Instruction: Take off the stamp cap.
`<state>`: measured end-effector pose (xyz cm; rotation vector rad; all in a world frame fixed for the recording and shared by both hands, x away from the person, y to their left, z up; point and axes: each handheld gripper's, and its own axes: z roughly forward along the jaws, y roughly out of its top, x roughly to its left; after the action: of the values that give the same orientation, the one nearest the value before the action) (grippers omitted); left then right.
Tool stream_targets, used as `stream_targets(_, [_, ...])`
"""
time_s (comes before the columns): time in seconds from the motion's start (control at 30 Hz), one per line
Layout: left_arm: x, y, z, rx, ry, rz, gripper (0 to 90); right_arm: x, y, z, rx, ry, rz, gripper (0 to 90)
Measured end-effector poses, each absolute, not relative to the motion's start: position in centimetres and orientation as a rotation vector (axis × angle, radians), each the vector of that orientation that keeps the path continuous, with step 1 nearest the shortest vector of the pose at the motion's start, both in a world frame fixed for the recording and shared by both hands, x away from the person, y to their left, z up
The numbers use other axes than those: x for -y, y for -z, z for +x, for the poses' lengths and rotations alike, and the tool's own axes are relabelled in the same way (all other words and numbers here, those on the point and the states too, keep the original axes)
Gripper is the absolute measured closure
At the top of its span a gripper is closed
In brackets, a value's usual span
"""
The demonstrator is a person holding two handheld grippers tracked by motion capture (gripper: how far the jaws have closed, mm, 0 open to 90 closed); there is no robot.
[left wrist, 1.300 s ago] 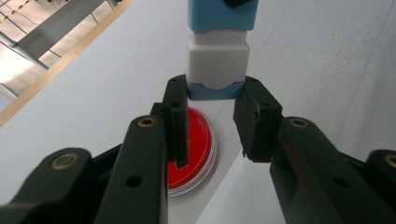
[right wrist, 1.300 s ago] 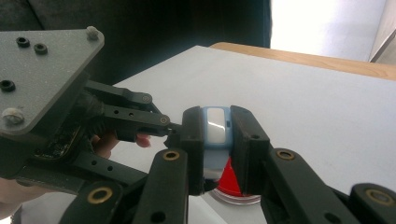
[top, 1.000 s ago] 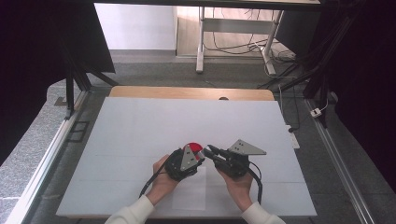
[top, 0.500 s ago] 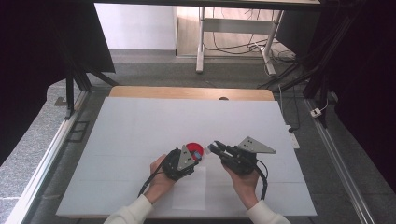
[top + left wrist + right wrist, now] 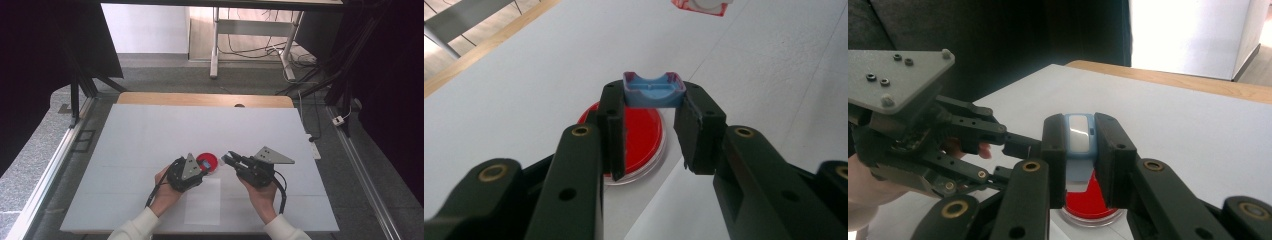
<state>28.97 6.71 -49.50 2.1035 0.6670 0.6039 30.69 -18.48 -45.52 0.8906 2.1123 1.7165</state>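
A round clear dish with a red filling point(image 5: 209, 161) lies on the white table between my two grippers. My left gripper point(image 5: 204, 168) is shut on a small blue tray-like piece point(image 5: 653, 92) with reddish edges, held just above the dish point(image 5: 641, 137). My right gripper point(image 5: 226, 158) comes from the right, its tips close to the dish's rim. It is shut on a light-blue piece with a white face point(image 5: 1079, 142), held over the red dish point(image 5: 1088, 202). The two gripper tips stand close together.
A pale sheet of paper point(image 5: 202, 202) lies on the table point(image 5: 150, 130) in front of the dish, and the dish overlaps its far edge. A wooden strip point(image 5: 200, 99) runs along the far edge. A red-and-white object point(image 5: 701, 6) shows at the left gripper view's top edge.
The right hand has turned slightly, its grey plate ending a little farther right. The left hand and the dish stay put, and both grips hold.
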Motion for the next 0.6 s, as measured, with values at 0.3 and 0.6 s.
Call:
stream_targets(0.3, [-9.3,48.9,28.4,-0.691,-0.575,2.077,66.0,18.8,45.4,30.8,-2.105,-1.726,0.889,75.5])
stream_targets(0.6, [-12.0,48.8,27.1,-0.726,-0.558,2.065,66.0,19.0,45.5,30.9,-2.106,-1.723,0.893,75.5])
